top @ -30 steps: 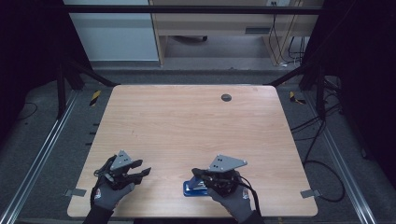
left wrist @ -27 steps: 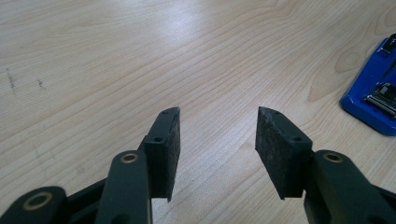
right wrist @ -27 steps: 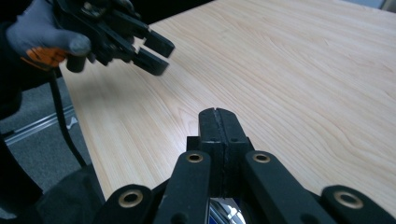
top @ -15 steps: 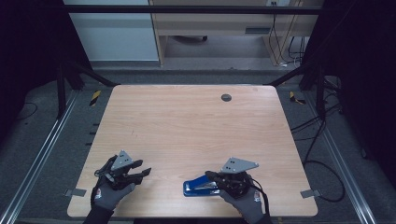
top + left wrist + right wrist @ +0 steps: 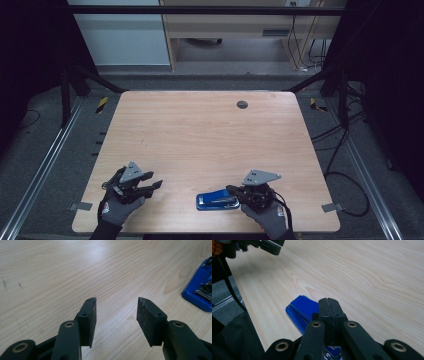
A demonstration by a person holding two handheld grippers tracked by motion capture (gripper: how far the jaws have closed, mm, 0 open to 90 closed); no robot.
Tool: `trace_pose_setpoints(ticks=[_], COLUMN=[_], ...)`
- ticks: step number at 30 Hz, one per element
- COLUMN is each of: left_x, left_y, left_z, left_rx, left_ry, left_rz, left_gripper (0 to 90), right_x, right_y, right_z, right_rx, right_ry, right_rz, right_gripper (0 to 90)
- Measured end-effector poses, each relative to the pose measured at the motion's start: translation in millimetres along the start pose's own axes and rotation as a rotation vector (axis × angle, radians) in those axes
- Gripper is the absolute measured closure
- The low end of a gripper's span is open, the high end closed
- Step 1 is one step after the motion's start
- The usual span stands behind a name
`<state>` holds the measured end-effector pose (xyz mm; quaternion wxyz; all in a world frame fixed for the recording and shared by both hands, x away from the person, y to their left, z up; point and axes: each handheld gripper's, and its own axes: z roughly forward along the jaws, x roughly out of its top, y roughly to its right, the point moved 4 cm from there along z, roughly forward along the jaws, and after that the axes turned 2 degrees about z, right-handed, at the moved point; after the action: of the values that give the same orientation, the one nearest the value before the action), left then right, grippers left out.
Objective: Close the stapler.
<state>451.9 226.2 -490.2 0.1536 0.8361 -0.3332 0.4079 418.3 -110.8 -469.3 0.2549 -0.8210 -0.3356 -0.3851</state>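
A blue stapler (image 5: 215, 201) lies flat near the table's front edge, right of centre. My right gripper (image 5: 230, 190) is shut, its pads pressed together with nothing between them. It sits low over the stapler's right end. In the right gripper view the closed tips (image 5: 328, 301) hover above the blue stapler (image 5: 300, 307). My left gripper (image 5: 156, 185) rests at the front left, open and empty, pointing right. Its pads (image 5: 88, 315) stand apart over bare wood, with the stapler (image 5: 198, 288) off to the right.
The wooden table (image 5: 200, 135) has a dark round grommet (image 5: 242, 104) near its far edge. Metal rails run along both sides on the floor, and cables (image 5: 345, 150) trail at the right. The left gripper (image 5: 262, 245) appears at the top left of the right gripper view.
My right gripper has slid to the right and slightly down along the stapler, uncovering more of the blue body. The left gripper has stayed put.
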Motion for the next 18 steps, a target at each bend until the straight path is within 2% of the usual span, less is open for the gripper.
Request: trace_pose_setpoints(ticks=[7,18], left_x=[-0.3,-0.5], left_y=[0.8,1.5], left_z=[0.6,0.9], left_rx=[-0.003,-0.001], left_ry=[-0.004,-0.009], left_rz=[0.002,0.007], left_gripper=[50.6,50.5], right_x=[-6.1,-10.6], right_y=[4.9,9.7], right_z=[4.3,-1.1], right_rx=[-0.011,-0.009], right_ry=[-0.035,-0.039], right_rz=[0.009,0.026], right_gripper=[90.0,90.0])
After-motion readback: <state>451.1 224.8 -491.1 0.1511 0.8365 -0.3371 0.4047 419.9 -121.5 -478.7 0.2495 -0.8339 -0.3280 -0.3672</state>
